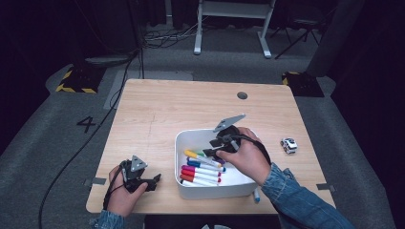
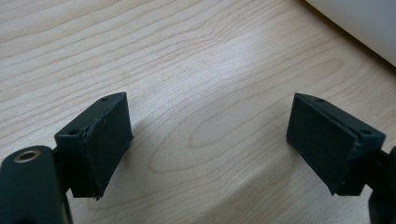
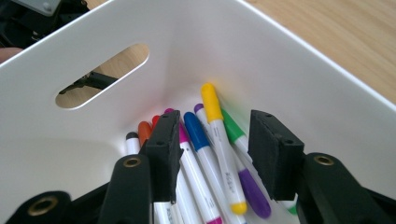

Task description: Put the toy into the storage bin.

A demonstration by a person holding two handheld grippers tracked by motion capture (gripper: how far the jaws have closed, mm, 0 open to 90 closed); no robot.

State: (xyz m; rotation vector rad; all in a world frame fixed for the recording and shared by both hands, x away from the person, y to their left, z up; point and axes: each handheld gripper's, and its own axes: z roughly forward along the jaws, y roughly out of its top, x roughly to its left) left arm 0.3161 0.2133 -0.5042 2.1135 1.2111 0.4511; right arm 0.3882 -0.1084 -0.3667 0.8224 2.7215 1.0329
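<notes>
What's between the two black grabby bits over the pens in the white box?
In the right gripper view, the right gripper stands open above the white box. Between its jaws lie the yellow-capped marker and a blue-capped marker, neither pinched.

This looks like a recording studio or lab set up for data capture, not a home. A small light-wood table (image 1: 191,107) stands alone on grey carpet (image 1: 57,143), with dark curtains closing off the room from nine o'clock round to three. At twelve o'clock stands the white frame of another desk (image 1: 234,24), with loose cables (image 1: 167,36) trailing over the floor beside it. Yellow-and-black hazard tape marks weighted stand bases at ten o'clock (image 1: 76,81) and two o'clock (image 1: 296,78). A taped figure "4" (image 1: 87,124) on the carpet at nine o'clock numbers the station. A cable port (image 1: 242,95) sits in the tabletop.
</notes>
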